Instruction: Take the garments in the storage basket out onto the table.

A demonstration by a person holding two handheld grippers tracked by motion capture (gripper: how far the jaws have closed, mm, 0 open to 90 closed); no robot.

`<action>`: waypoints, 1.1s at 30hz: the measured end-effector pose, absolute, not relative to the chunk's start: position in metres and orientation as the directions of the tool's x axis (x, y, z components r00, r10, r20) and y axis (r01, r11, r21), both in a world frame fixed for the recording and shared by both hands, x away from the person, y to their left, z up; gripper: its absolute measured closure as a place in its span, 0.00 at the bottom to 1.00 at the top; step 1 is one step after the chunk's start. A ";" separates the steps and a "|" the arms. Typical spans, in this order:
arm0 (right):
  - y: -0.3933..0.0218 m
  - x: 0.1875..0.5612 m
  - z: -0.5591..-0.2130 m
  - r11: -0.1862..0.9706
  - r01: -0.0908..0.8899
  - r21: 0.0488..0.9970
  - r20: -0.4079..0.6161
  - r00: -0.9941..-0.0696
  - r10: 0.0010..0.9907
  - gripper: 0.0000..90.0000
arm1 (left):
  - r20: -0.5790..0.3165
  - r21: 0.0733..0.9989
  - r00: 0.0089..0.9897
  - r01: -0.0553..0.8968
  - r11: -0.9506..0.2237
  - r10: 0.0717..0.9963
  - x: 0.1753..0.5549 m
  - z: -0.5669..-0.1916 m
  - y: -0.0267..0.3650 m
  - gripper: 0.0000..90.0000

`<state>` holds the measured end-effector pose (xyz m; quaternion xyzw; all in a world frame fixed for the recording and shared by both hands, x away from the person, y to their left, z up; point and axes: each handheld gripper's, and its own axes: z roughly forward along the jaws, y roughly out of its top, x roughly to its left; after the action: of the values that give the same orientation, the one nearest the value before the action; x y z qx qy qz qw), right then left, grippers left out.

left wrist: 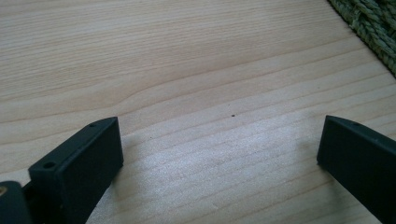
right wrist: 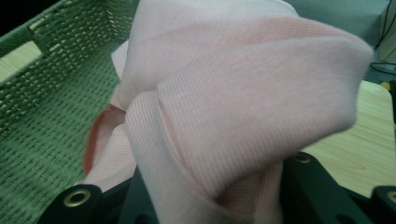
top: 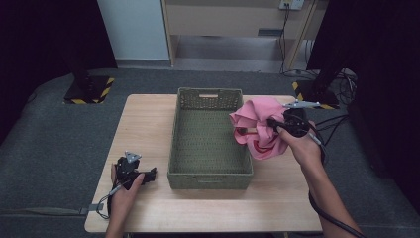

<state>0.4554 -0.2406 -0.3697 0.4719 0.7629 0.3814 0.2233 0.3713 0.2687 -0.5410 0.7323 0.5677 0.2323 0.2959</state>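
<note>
Two black jaws of the left gripper [left wrist: 219, 158] stand wide apart, low over the light wooden counter [left wrist: 187, 70], with nothing between them. That gripper sits in the person's left hand [top: 124, 191] near the front left of the counter, just beside the front left corner of the green woven basket [top: 210, 176]. A bit of the basket's woven wall peeks in at the top right corner of the left gripper view.

On the other side, the right gripper [top: 273, 124] is held up in the person's right hand [top: 302, 146]. Its jaws are squeezed tight on the soft pink cloth [top: 260, 129]. In the right gripper view the pink cloth [right wrist: 243, 102] bunches up in big folds right over the jaws, and its lower part goes down between them.

From the high view, the cloth hangs off the counter at the right edge of the basket. Part of it reaches over the basket's right wall and part hangs outside it. A darker pink edge shows at the bottom of the bundle. Inside, the basket has a flat woven floor [right wrist: 42, 140], seen at the left behind the cloth
</note>
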 end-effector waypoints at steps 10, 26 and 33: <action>-0.259 0.454 -0.378 0.239 0.574 0.783 0.028 -0.416 0.909 0.74 | 0.004 0.697 0.248 0.694 -0.180 0.969 0.371 -0.541 0.269 0.00; -0.280 0.453 -0.386 0.216 0.605 0.766 0.033 -0.373 0.927 0.74 | 0.004 0.697 0.247 0.694 -0.180 0.969 0.371 -0.541 0.269 0.00; -0.277 0.458 -0.395 0.223 0.622 0.751 0.032 -0.371 0.928 0.74 | 0.004 0.697 0.248 0.694 -0.181 0.969 0.371 -0.541 0.269 0.00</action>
<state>0.4584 -0.2774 -0.3953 0.5163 0.7506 0.3493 0.2189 0.3712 0.2687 -0.5410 0.7323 0.5677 0.2323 0.2958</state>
